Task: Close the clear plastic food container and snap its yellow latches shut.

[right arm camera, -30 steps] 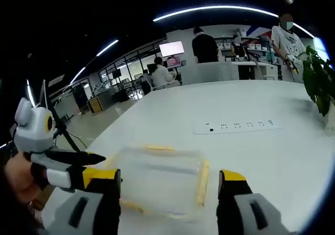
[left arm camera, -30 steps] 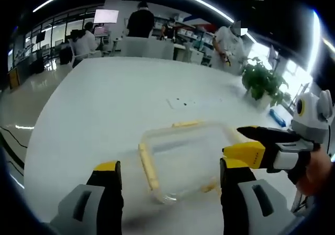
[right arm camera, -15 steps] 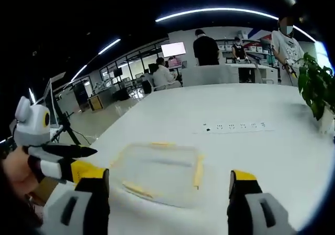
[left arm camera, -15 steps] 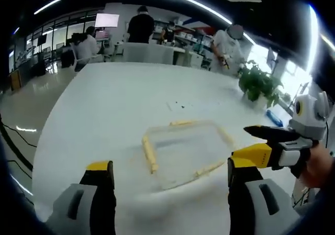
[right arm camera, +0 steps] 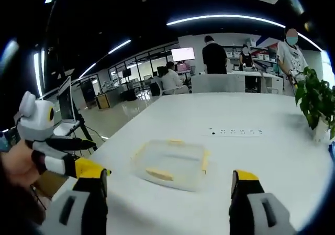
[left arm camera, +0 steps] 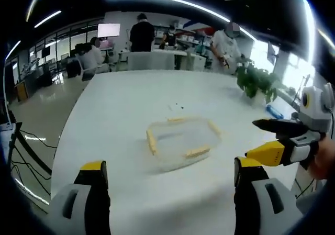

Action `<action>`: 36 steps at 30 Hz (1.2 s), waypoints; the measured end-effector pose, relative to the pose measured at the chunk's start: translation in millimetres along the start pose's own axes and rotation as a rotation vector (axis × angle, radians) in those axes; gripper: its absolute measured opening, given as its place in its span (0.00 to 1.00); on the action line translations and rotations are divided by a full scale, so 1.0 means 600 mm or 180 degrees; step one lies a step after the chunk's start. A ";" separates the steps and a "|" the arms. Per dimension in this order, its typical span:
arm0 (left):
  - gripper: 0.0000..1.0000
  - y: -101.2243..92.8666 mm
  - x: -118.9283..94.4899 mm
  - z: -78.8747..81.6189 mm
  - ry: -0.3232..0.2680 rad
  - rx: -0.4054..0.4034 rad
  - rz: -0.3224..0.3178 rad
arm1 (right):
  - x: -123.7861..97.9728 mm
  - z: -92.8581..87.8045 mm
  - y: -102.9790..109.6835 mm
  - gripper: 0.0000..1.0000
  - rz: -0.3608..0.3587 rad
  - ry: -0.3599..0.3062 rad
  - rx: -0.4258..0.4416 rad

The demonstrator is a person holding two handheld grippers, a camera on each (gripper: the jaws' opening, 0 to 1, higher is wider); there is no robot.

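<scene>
A clear plastic food container point(left arm camera: 180, 145) point(right arm camera: 170, 163) with its lid on lies flat on the white table point(left arm camera: 131, 104). Yellow latches point(left arm camera: 152, 141) line its sides, and one latch point(right arm camera: 158, 174) faces me in the right gripper view. My left gripper point(left arm camera: 170, 175) is open, its jaws wide apart on the near side of the container and clear of it. My right gripper point(right arm camera: 170, 180) is open too, also short of the container. The right gripper point(left arm camera: 285, 141) enters the left gripper view from the right, and the left gripper point(right arm camera: 57, 154) enters the right gripper view from the left.
A power strip point(right arm camera: 234, 133) is set in the table beyond the container. A potted plant point(left arm camera: 255, 81) point(right arm camera: 315, 101) stands at the table's far right. Several people point(left arm camera: 141, 33) stand or sit at desks behind.
Both grippers have pulled back from the container, which now looks smaller and farther away. Its latches lie against its sides.
</scene>
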State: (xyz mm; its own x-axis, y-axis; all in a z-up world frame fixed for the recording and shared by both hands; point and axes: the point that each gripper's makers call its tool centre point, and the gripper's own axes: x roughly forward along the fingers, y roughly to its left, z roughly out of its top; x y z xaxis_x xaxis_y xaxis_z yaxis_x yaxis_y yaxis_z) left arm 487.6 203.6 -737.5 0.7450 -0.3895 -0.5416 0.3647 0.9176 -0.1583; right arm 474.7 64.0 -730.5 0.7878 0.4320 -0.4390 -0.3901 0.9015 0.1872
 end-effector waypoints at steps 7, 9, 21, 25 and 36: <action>0.99 -0.012 -0.062 -0.023 -0.0007 0.0464 0.0090 | -0.068 -0.009 0.009 1.00 0.0000 -0.0078 -0.0114; 0.99 -0.018 -0.087 -0.033 -0.0029 0.0492 0.0094 | -0.095 -0.015 0.013 1.00 -0.0021 -0.0077 -0.0272; 0.99 -0.029 -0.189 -0.090 -0.0098 0.0566 0.0081 | -0.210 -0.079 0.010 1.00 -0.0026 -0.0072 -0.0378; 0.99 -0.028 -0.222 -0.119 -0.0049 0.0597 0.0038 | -0.250 -0.109 -0.004 1.00 -0.0060 -0.0055 -0.0336; 0.99 -0.013 -0.295 -0.178 -0.0016 0.0559 0.0058 | -0.335 -0.183 -0.026 1.00 0.0017 0.0064 -0.0531</action>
State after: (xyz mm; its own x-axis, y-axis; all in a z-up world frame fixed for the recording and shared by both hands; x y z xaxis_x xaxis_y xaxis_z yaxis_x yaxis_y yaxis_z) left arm 293.3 273.7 -728.8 0.7550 -0.3738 -0.5388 0.4427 0.8967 -0.0017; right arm 269.9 -39.7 -741.5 0.7764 0.4348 -0.4563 -0.4693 0.8820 0.0419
